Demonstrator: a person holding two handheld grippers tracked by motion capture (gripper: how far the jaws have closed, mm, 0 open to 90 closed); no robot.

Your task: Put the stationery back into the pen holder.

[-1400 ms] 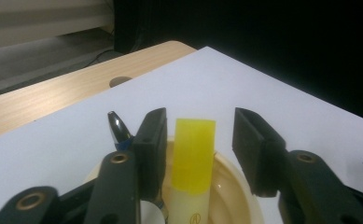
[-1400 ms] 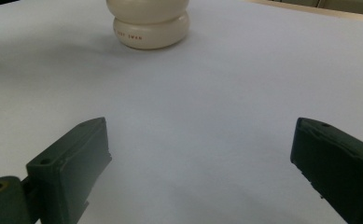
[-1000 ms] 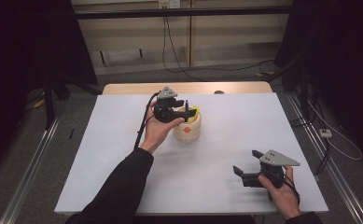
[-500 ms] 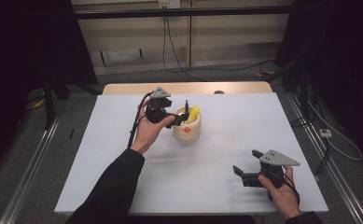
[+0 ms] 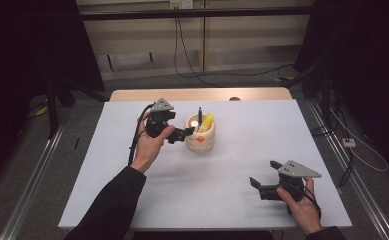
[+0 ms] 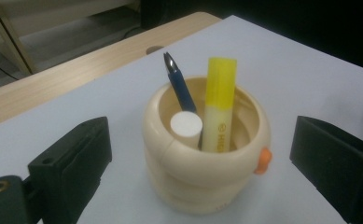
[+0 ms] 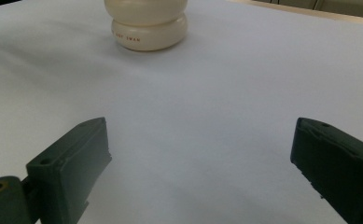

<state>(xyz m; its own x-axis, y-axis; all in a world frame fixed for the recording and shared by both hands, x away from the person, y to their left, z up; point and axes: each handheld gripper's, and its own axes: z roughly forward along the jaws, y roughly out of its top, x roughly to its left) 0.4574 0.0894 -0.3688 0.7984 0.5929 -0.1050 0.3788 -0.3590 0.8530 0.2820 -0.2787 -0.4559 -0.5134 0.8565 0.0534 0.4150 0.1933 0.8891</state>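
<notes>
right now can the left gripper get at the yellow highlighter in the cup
Probably yes: the left gripper is open beside the cup, and the yellow highlighter stands above the rim, though the blue pen crowds it.

A white table (image 5: 232,200) with a wooden far edge stands on grey floor (image 5: 72,115), black curtains (image 5: 27,60) flanking it, cables (image 5: 192,65) trailing behind it.

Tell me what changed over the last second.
The left gripper has just been opening and drew back leftward off the cream pen holder, nothing between its jaws. Pen, highlighter and right gripper stayed put.
</notes>
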